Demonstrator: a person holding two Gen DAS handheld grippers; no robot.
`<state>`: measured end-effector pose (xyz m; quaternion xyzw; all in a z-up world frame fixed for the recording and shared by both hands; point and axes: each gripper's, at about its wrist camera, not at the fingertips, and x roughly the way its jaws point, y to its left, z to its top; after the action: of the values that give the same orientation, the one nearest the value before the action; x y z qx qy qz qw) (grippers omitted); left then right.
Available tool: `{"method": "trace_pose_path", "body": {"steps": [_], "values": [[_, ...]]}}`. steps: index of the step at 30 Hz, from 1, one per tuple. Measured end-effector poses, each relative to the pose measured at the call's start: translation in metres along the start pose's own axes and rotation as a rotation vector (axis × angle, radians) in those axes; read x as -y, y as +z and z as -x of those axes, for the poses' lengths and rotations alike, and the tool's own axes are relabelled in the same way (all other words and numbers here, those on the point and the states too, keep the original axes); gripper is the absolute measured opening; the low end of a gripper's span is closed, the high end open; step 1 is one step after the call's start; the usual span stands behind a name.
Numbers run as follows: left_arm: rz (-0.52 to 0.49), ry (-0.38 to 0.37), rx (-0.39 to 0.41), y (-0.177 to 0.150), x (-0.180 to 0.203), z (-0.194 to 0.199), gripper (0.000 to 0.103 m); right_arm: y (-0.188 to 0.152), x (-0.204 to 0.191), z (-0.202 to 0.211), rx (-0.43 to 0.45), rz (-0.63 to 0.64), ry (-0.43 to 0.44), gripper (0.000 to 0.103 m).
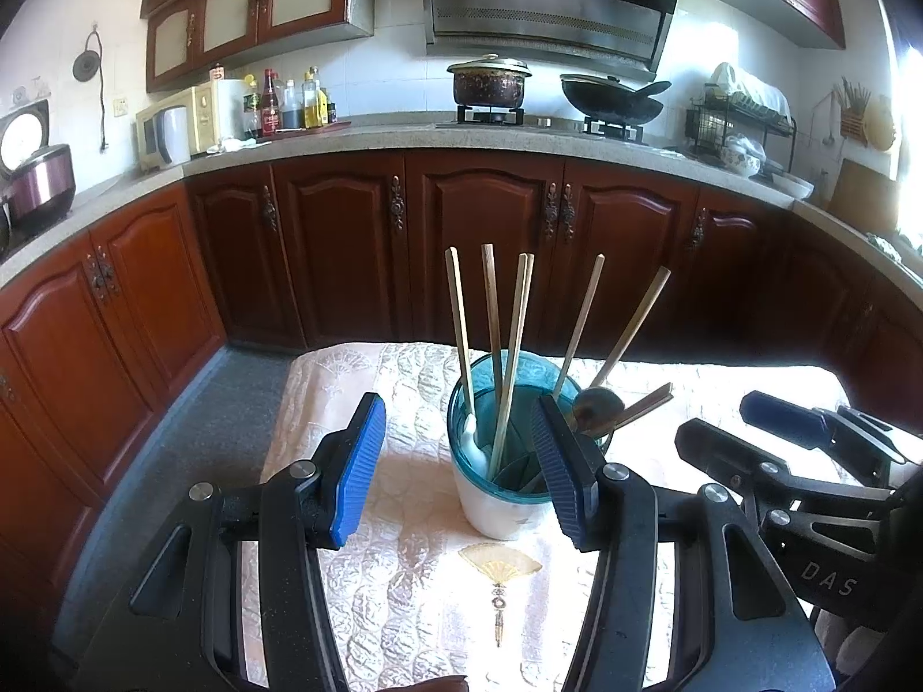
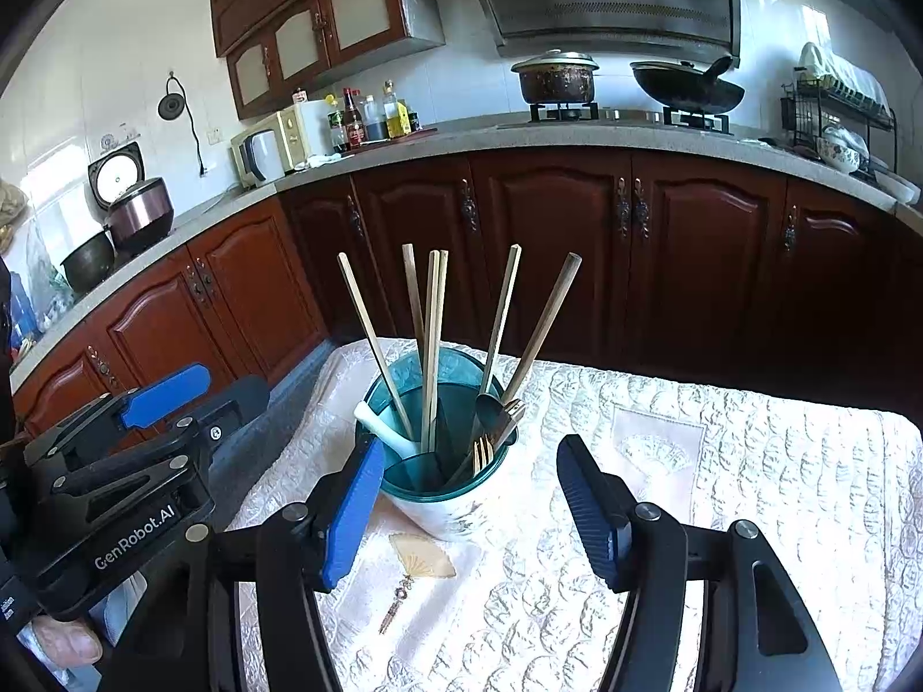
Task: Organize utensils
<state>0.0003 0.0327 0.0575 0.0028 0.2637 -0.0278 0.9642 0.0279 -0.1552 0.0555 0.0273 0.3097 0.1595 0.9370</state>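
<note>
Since the chopsticks [image 2: 430, 346], spoon [image 2: 381, 424] and fork [image 2: 483, 452] already stand in the cup [image 2: 444, 507], both claws, left gripper [image 1: 458, 464] and right gripper [image 2: 470, 510], gape wide and empty, so little looks left.

Both handheld tools are matte black with slotted arms and round silver pivot screws. The left gripper [image 1: 458, 464] carries ribbed blue pads on its fingers [image 1: 356, 470]; the right gripper [image 2: 470, 510] has the same blue pads, one in shadow. Seen beside the utensil cup, white lettering reads "GenRobot.AI" on one body, "DAS" on the other.
</note>
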Motion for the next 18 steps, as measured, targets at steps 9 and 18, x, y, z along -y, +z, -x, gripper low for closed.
{"method": "trace_pose_path", "body": {"steps": [9,18], "values": [[-0.008,0.002,-0.005,0.0003,0.0015,0.0006,0.052,0.0001,0.0017,-0.0004,-0.003,0.005,-0.001,0.06],[-0.01,0.003,-0.006,0.0012,0.0022,0.0002,0.052,0.0023,0.0017,-0.0002,-0.003,0.012,-0.003,0.06]]}}
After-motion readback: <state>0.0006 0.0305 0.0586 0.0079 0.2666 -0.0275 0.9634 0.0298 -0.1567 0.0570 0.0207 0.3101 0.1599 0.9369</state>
